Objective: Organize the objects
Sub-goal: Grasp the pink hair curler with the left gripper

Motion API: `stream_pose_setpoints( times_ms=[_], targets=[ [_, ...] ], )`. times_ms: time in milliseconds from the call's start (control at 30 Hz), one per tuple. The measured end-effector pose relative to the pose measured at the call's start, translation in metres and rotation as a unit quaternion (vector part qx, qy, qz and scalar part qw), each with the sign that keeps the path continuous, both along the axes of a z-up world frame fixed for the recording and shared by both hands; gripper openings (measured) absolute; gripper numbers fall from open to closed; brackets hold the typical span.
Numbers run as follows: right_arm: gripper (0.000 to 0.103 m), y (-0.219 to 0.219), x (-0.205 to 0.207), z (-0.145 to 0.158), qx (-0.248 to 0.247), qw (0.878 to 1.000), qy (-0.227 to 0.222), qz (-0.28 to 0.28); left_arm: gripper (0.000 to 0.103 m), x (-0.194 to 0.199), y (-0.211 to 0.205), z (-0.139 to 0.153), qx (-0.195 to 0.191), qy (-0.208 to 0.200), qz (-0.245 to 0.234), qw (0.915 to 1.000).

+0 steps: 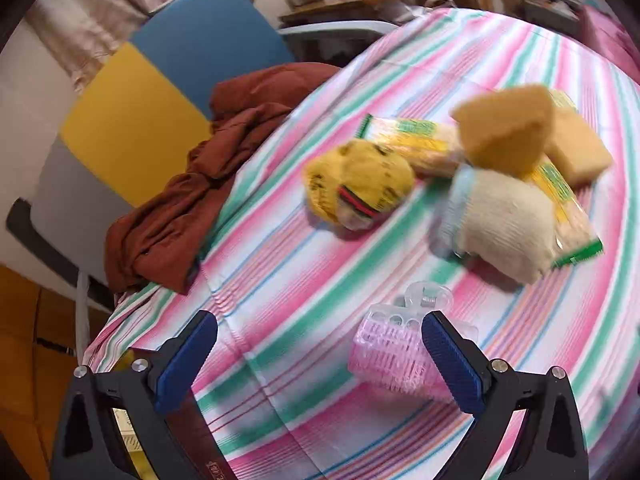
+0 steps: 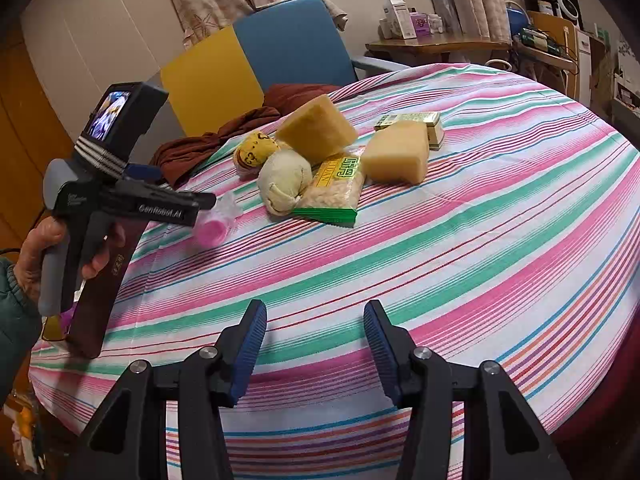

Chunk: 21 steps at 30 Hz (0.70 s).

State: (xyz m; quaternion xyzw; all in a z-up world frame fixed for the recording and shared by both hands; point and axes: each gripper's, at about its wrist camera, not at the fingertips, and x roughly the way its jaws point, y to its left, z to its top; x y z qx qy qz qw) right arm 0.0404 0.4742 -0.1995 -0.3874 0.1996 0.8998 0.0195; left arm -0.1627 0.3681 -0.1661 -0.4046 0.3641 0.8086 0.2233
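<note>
Roller (image 1: 390, 354) against right finger (image 1: 450, 364).

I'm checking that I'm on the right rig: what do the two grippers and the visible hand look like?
Both the left gripper and the right gripper have black angular bodies with silver screws and ribbed blue pads on the jaws. The left one carries a small lit screen, a grey handle and white "GenRobot.AI" lettering. The hand emerges from a dark green quilted sleeve.

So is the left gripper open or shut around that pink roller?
Open: the left gripper has its fingers spread wide, the pink roller beside the right pad, unclamped.
</note>
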Motion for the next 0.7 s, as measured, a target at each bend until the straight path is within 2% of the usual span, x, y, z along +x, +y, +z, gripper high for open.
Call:
stream_pose_setpoints(
  times_ms=[133, 200, 267, 333, 467, 533, 633, 700],
  targets=[
    [0.051, -0.002, -0.002, 0.0, 0.001, 1.0, -0.001, 0.003, 0.103, 0.0, 0.002, -0.001, -0.002, 0.0, -0.004, 1.0],
    [0.051, -0.003, -0.002, 0.001, 0.007, 1.0, 0.0, 0.003, 0.103, 0.002, 0.003, -0.002, -0.019, 0.003, -0.011, 0.9998],
    [0.051, 0.0, -0.002, 0.0, 0.006, 1.0, 0.0, 0.0, 0.103, 0.003, 0.0, 0.004, -0.005, 0.014, -0.005, 0.9999],
    [0.051, 0.002, -0.002, -0.002, 0.0, 1.0, -0.001, -0.002, 0.103, 0.003, -0.001, 0.009, 0.012, -0.023, -0.015, 0.9995],
    [0.051, 0.001, -0.001, -0.004, -0.003, 1.0, -0.003, 0.0, 0.103, 0.006, -0.003, 0.014, 0.015, -0.007, -0.028, 0.9995],
    [0.051, -0.001, -0.002, -0.005, -0.003, 1.0, -0.004, 0.001, 0.103, 0.007, -0.005, 0.011, 0.021, -0.046, -0.048, 0.9976],
    [0.051, -0.001, -0.002, -0.007, -0.005, 1.0, -0.006, 0.002, 0.103, 0.014, -0.007, 0.009, 0.032, -0.062, -0.072, 0.9949],
    [0.051, -0.002, -0.002, -0.008, -0.005, 1.0, -0.006, 0.001, 0.103, 0.015, -0.006, 0.004, 0.021, -0.069, -0.077, 0.9944]
  ],
)
